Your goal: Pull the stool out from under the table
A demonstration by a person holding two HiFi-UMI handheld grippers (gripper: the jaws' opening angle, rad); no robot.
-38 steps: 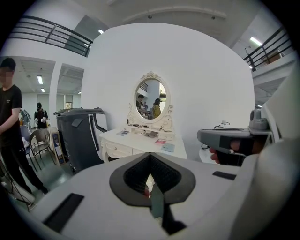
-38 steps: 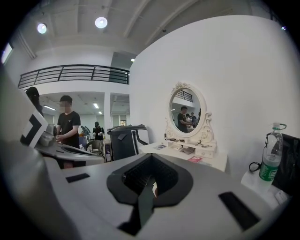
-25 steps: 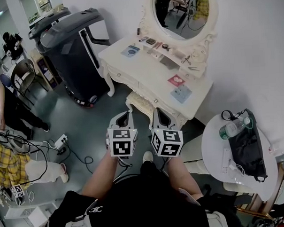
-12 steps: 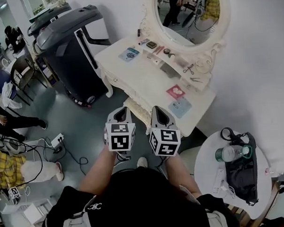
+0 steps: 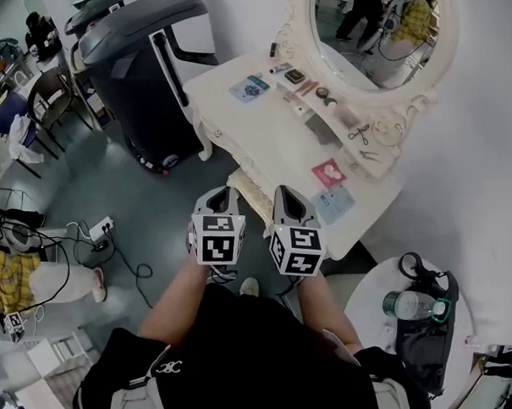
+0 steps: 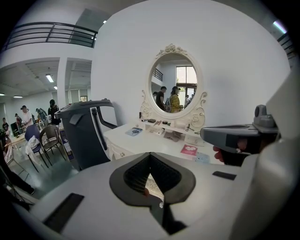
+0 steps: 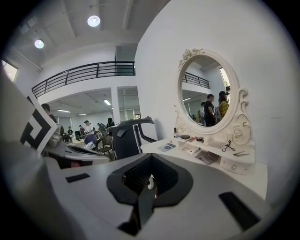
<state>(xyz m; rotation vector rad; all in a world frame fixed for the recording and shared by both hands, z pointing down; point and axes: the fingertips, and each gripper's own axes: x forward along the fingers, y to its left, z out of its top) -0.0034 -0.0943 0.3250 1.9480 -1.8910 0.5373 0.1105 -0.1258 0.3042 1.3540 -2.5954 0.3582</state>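
The cream stool (image 5: 248,188) stands tucked under the front edge of the cream dressing table (image 5: 261,127); only its ornate near edge shows. My left gripper (image 5: 222,195) and right gripper (image 5: 287,195) hover side by side above the floor, just short of the stool's near edge, touching nothing. Both are shut and hold nothing. In the left gripper view the gripper (image 6: 150,159) points at the table (image 6: 140,143), and a bit of the stool (image 6: 153,183) shows through the gap. The right gripper (image 7: 151,161) also faces the table (image 7: 211,164).
An oval mirror (image 5: 385,22) tops the table, with small items on the tabletop. A large dark machine (image 5: 140,65) stands left of it. At the lower right, a round white side table (image 5: 369,309) carries a bottle (image 5: 401,305) and black bag (image 5: 427,340). Cables and a power strip (image 5: 99,231) lie on the floor.
The head view has swung, so the table and mirror sit further right and higher. Both grippers keep side by side and shut, now a little nearer the stool.
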